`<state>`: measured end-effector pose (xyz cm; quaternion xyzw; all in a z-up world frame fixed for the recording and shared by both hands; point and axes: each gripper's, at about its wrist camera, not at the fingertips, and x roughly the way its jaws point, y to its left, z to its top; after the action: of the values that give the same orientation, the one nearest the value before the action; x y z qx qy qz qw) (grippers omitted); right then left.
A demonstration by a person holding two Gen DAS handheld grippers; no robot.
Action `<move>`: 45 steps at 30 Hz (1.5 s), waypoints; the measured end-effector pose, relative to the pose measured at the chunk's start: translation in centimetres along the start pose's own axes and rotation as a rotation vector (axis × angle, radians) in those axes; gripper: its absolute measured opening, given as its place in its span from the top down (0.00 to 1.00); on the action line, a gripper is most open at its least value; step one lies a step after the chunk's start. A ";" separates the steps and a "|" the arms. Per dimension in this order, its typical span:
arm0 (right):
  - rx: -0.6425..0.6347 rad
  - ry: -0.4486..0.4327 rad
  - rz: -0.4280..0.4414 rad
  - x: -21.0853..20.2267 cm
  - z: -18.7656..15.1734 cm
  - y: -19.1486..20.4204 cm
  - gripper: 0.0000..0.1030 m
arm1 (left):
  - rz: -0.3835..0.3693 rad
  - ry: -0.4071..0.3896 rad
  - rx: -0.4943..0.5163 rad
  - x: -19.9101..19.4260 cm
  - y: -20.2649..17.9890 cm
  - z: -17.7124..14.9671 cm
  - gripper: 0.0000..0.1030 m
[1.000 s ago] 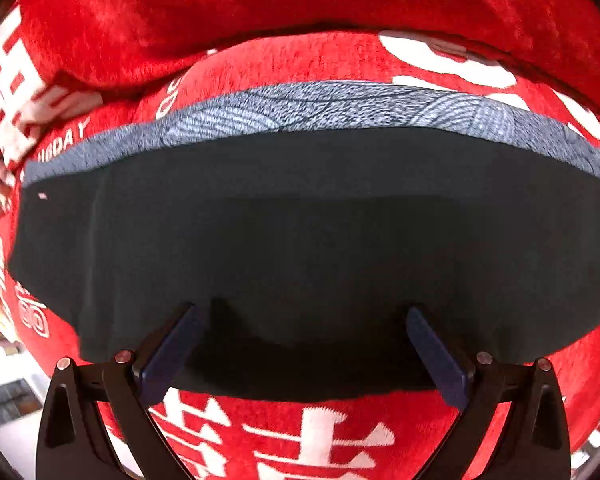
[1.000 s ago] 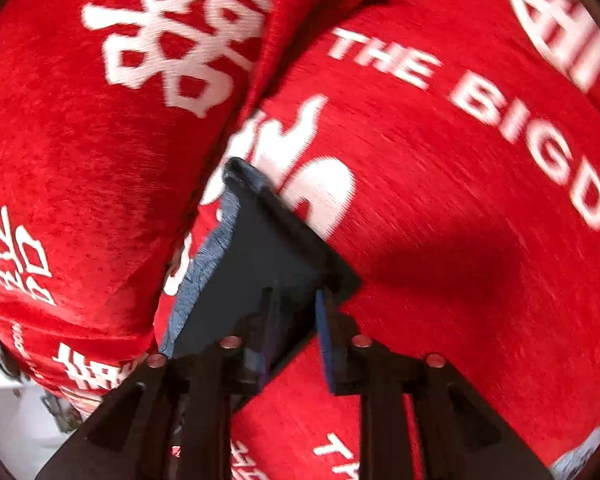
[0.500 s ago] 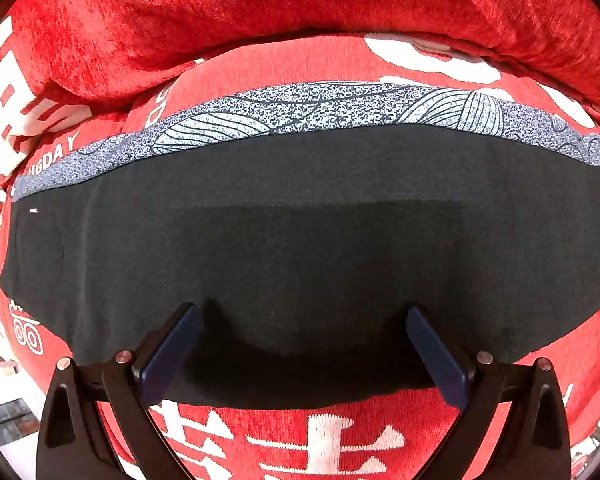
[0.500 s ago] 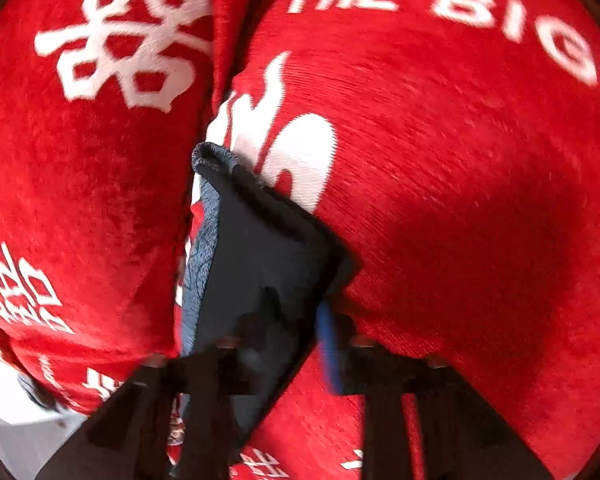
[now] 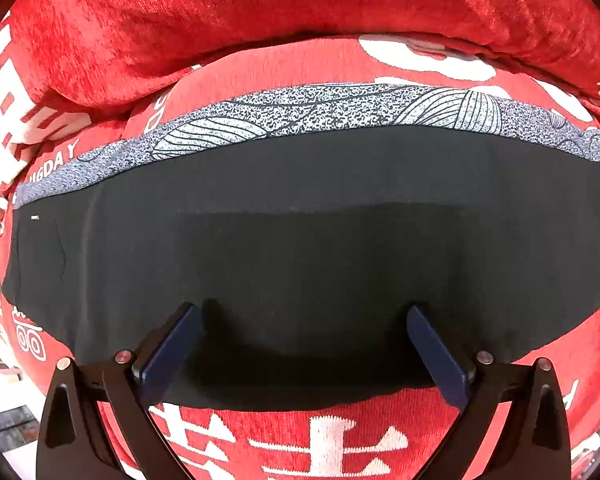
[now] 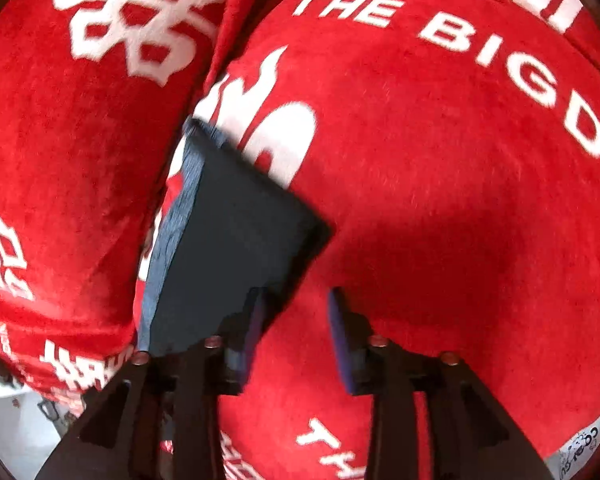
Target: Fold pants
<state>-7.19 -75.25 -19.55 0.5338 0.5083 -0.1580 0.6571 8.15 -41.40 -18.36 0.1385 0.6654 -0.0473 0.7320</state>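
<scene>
Right hand-held gripper (image 6: 296, 336) now opening beside flat black pants (image 5: 300, 248)

We see one red plush cover (image 5: 260, 20) with white printed lettering and large white characters, spread over a cushioned seat (image 6: 440, 200) and filling nearly the whole of both views. We note a padded back cushion (image 6: 60, 160) under the same red fabric, meeting the seat along a deep crease. We catch a pale floor (image 6: 16, 440) at the lower left edge only, too blurred to say more. Light is even and bright
</scene>
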 end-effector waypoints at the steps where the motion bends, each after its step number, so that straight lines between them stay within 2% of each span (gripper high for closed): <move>1: -0.015 0.009 -0.001 -0.1 -0.6 0.2 0.57 | 0.003 0.000 -0.001 0.0 0.0 0.0 0.00; 8: -0.131 0.080 -0.041 0.8 -4.8 2.0 0.56 | 0.013 0.005 0.010 0.2 0.3 0.4 0.00; 16: -0.161 0.074 -0.039 1.9 -6.0 2.6 0.55 | 0.058 -0.014 0.088 -0.7 -0.5 -0.2 0.00; 22: -0.147 0.063 -0.031 1.6 -5.3 1.9 0.55 | 0.054 -0.004 0.095 -0.9 -0.4 -0.6 0.00; 27: -0.121 0.041 -0.030 1.2 -5.0 1.2 0.47 | 0.044 -0.002 0.114 -1.0 -0.8 -0.9 0.00; 32: -0.116 0.045 -0.020 1.0 -4.9 0.9 0.46 | 0.028 -0.004 0.125 -1.6 -1.7 -1.2 0.00; 37: -0.120 0.041 -0.004 0.9 -4.8 0.7 0.45 | -0.033 -0.017 0.137 -2.7 -2.9 -1.1 0.00; 41: -0.117 0.021 0.020 0.4 -4.3 0.5 0.45 | -0.084 -0.056 0.168 -3.8 -4.8 -0.6 0.00; 45: -0.099 -0.030 0.061 -0.2 -3.3 0.2 0.46 | -0.081 -0.064 0.162 -3.0 -5.9 0.0 0.00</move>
<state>-8.77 -72.40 -18.99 0.5134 0.4890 -0.1205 0.6949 6.29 -47.41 -16.19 0.1685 0.6408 -0.1349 0.7368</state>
